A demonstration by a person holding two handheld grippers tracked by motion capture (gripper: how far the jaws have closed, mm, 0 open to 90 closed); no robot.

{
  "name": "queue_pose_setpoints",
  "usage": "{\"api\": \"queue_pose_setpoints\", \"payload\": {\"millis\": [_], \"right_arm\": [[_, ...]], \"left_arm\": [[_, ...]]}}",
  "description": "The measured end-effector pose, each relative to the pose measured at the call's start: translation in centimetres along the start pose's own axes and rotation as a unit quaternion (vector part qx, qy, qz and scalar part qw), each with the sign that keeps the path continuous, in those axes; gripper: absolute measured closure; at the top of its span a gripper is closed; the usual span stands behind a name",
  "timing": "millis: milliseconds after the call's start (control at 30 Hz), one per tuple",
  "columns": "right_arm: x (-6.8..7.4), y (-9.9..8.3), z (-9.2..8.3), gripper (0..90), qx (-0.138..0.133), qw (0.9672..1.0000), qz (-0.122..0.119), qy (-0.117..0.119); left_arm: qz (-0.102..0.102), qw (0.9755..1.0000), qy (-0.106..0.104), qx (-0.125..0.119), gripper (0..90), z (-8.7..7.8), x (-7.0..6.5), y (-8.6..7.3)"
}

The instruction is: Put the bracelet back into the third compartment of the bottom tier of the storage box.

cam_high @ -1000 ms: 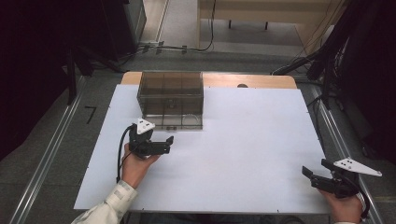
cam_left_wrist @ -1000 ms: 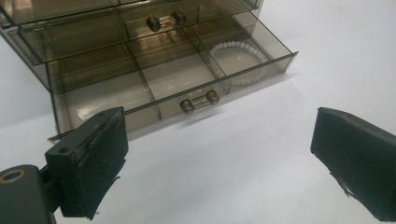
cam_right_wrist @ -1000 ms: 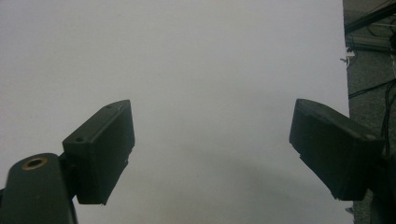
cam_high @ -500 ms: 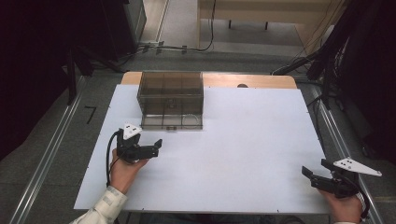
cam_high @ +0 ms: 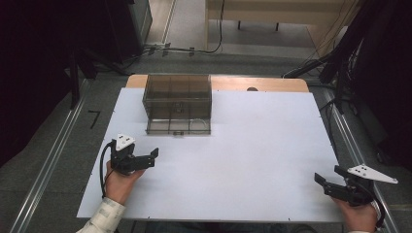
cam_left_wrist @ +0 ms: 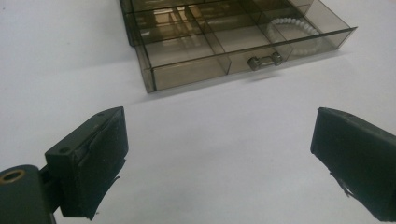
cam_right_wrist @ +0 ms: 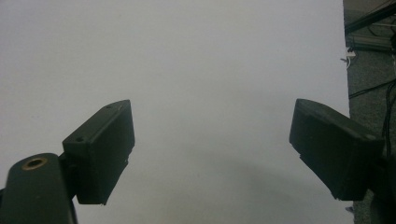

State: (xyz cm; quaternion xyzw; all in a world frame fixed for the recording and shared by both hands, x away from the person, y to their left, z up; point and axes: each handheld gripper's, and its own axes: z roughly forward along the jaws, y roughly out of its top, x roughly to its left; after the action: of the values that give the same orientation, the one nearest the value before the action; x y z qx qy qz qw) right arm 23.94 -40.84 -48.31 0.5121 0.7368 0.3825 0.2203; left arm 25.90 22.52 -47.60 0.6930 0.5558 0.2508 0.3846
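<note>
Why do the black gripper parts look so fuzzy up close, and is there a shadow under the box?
In the left gripper view the near jaws are soft, too close to focus, while the drawer looks sharper, with a faint shadow under its handle. The high view is dim, and its surroundings go dark.

- A smoked, see-through plastic organiser box (cam_high: 178,103) stands upright toward the far side of the white desk (cam_high: 252,145), left of its middle, with dividers splitting it into compartments.
- Its bottom drawer (cam_left_wrist: 243,44) is pulled out toward the person; a small metal bar handle (cam_left_wrist: 265,60) sits at the middle of the drawer's front wall.
- A bracelet of white beads (cam_left_wrist: 293,29) lies flat in the drawer's front right compartment, just behind the front wall.
</note>
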Motion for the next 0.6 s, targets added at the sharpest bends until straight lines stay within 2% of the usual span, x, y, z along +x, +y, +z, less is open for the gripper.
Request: {"api": "queue_pose_setpoints", "payload": {"millis": [133,400,533,600], "right_arm": [[0.0,0.0,0.0,12.8,-0.001,1.0000,0.000,0.000],[0.0,0.0,-0.1,12.8,-0.002,1.0000,-0.001,0.001],[0.0,0.0,-0.1,12.8,-0.002,1.0000,0.001,0.001],[0.0,0.0,-0.1,12.8,-0.002,1.0000,0.000,0.001]], "left_arm": [[0.001,1.0000,0.003,-0.006,3.9,-0.4,0.1,-0.3],[0.003,1.0000,-0.005,0.000,4.0,-0.8,0.3,-1.2],[-0.002,1.0000,-0.002,0.006,3.9,-1.0,0.6,-1.7],[-0.005,1.0000,-0.003,0.002,3.9,-1.4,0.9,-1.9]]}}
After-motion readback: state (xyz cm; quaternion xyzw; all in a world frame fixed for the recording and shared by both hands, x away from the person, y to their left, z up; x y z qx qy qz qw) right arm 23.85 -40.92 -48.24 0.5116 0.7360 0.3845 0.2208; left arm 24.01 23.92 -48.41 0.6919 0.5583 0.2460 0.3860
